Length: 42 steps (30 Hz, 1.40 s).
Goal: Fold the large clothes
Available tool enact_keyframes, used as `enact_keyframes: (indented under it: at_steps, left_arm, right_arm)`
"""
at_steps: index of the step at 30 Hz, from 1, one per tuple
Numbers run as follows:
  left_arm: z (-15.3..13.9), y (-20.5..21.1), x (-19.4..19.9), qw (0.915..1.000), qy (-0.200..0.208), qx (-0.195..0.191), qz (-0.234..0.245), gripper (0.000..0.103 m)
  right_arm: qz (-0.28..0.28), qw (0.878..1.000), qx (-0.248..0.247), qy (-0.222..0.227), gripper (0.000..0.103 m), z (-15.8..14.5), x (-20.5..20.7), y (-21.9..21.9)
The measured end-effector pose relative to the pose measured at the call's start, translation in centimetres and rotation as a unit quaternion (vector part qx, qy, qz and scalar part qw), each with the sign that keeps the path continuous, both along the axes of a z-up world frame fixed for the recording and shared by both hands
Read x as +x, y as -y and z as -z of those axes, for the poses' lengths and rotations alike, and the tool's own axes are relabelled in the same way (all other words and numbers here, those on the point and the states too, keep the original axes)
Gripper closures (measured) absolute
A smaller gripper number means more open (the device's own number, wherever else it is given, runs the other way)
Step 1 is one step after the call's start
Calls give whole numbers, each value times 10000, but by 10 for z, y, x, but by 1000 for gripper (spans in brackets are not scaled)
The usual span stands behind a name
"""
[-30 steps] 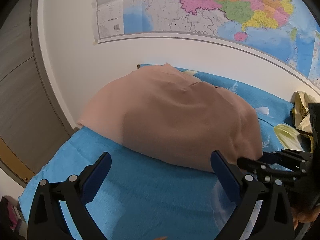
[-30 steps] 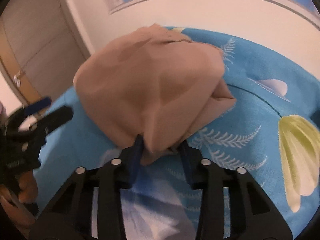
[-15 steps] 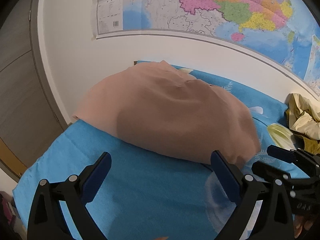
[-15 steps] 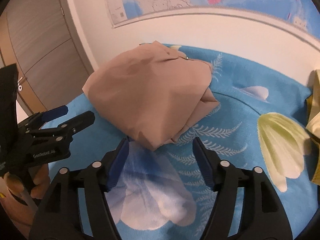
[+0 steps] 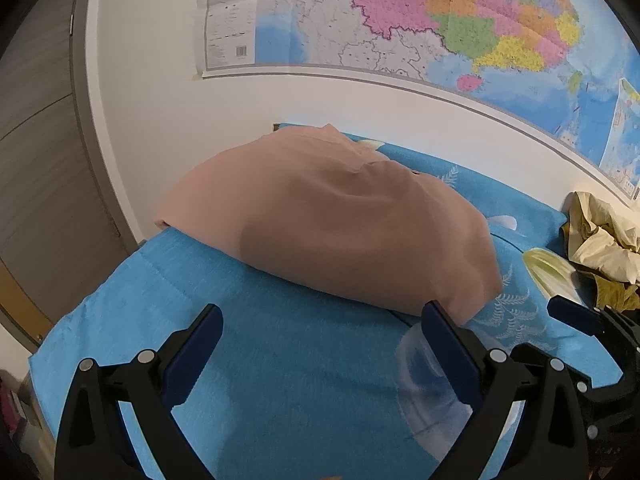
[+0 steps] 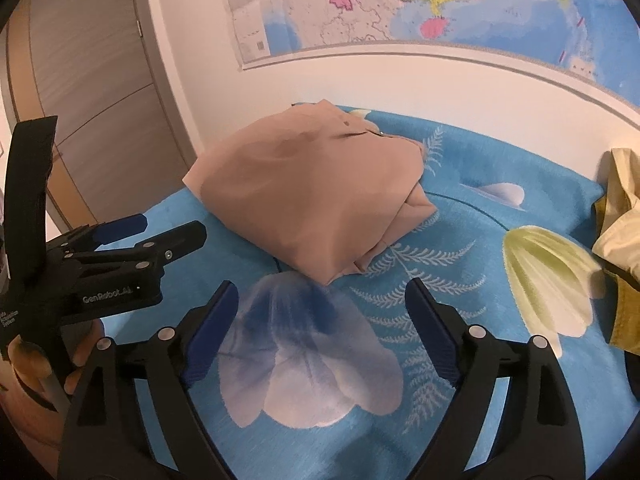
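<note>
Lying folded on the blue floral bedsheet [image 6: 472,304], toward the far left end of the bed near the wall, the tan garment [image 6: 316,196] forms a compact, roughly square bundle with layered edges showing at its right side. Nothing touches it.

Right gripper [image 6: 322,312]: jaws have just been opening and stand wide, nothing between them but a pale flower print on the sheet. Its fingertips sit just near of the bundle's near corner, clear of the fabric. In the left wrist view its blue-tipped fingers [image 5: 576,314] poke in at the right edge.

Left gripper [image 5: 320,332]: jaws spread wide, empty, over bare blue sheet on the near side of the garment. The right fingertip lies close to the bundle's near right edge; contact cannot be told. In the right wrist view the same tool [image 6: 120,256] appears at the left, with part of a hand [image 6: 60,364] below it.

A crumpled yellow cloth [image 6: 624,220] lies at the far right of the bed, well apart from the tan bundle. A coloured wall map [image 5: 400,20] hangs above the bed; a wooden door [image 6: 92,80] stands to the left.
</note>
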<state>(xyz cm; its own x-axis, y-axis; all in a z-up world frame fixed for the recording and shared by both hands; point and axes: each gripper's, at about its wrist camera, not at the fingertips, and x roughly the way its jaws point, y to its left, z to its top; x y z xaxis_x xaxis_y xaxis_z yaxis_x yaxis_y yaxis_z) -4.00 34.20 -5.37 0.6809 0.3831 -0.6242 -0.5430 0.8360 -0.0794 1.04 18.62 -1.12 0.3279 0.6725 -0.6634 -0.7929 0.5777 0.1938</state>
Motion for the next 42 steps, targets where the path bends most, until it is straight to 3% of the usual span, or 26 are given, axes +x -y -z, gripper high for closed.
enact_keyframes:
  at_steps: [10, 19, 42]
  left_arm:
    - [-3, 8, -14, 10000, -2, 22, -29, 7]
    - [-3, 16, -24, 10000, -10, 11, 28, 7]
    - [-3, 23, -45, 10000, -38, 41, -52, 7]
  right_arm:
    - [-35, 10000, 44, -22, 18, -2, -14, 8]
    - [-24, 9999, 137, 25, 6, -3, -27, 13]
    - [-29, 9998, 182, 38, 6, -2, -50, 16]
